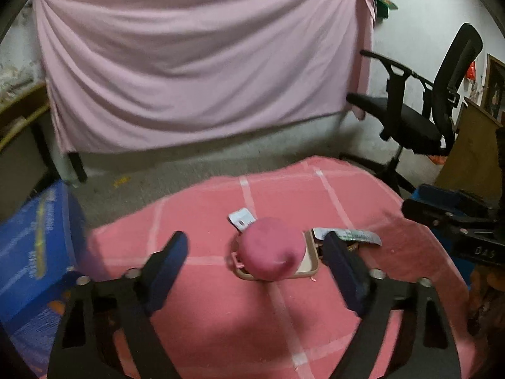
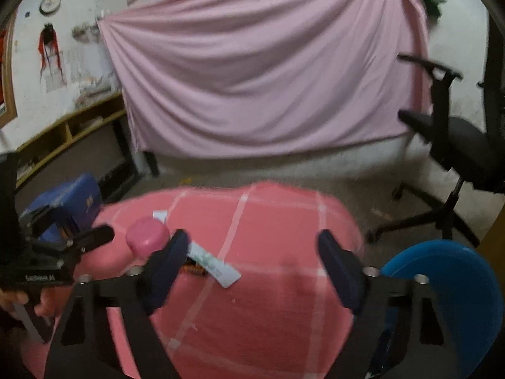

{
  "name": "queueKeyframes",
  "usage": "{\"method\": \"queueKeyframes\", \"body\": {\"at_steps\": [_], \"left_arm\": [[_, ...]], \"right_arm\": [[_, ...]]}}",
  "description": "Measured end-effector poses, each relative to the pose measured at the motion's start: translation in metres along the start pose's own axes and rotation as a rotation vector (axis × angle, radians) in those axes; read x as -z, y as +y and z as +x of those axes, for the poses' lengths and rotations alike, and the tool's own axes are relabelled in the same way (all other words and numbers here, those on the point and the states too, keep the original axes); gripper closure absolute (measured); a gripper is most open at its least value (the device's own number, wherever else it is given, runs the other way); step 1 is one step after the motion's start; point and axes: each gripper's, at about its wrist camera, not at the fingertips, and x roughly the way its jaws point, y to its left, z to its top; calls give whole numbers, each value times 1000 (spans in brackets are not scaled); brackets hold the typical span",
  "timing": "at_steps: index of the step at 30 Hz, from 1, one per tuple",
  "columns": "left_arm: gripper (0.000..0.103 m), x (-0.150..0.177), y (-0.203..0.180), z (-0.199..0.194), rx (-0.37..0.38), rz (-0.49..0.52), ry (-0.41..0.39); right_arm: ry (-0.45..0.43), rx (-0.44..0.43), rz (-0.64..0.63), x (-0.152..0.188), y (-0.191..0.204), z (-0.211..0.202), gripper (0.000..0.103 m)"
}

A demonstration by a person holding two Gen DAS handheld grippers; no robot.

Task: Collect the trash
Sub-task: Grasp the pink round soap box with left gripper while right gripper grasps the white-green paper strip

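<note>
**Wrappers wait on pink cloth**

A crumpled silver-white wrapper (image 1: 348,236) lies beside a pink lidded container (image 1: 271,257) on the pink checked tablecloth (image 1: 202,221). The left gripper (image 1: 257,252) and right gripper (image 2: 252,252) hover with jaws apart, holding nothing.

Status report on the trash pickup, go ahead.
Left gripper open, empty. Right gripper open, empty. White wrapper flat on the pink tablecloth, uncollected. Pink container beside the wrapper.

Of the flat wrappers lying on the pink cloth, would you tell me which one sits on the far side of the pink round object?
The small pale wrapper, beyond the pink round object; the long silvery wrapper lies beside it instead, towards the right tool.
</note>
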Motion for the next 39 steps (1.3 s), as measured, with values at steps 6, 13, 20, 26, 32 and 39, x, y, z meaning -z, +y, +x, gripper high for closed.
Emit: {"method": "queueKeyframes", "body": {"at_steps": [6, 13, 20, 26, 32, 39], "left_arm": [[40, -6, 2, 26, 86, -16, 112], [42, -11, 3, 35, 98, -17, 166], [43, -14, 3, 40, 90, -7, 184], [44, -13, -2, 40, 65, 27, 179], [44, -5, -6, 29, 52, 38, 155], [44, 6, -12, 9, 57, -10, 139]], "right_arm": [[137, -49, -7, 0, 2, 28, 49], [277, -106, -43, 3, 8, 53, 59], [330, -136, -66, 3, 11, 63, 67], [348, -176, -74, 3, 12, 64, 77], [345, -193, -58, 5, 8, 58, 79], [323, -188, -54, 10, 8, 46, 83]]}}
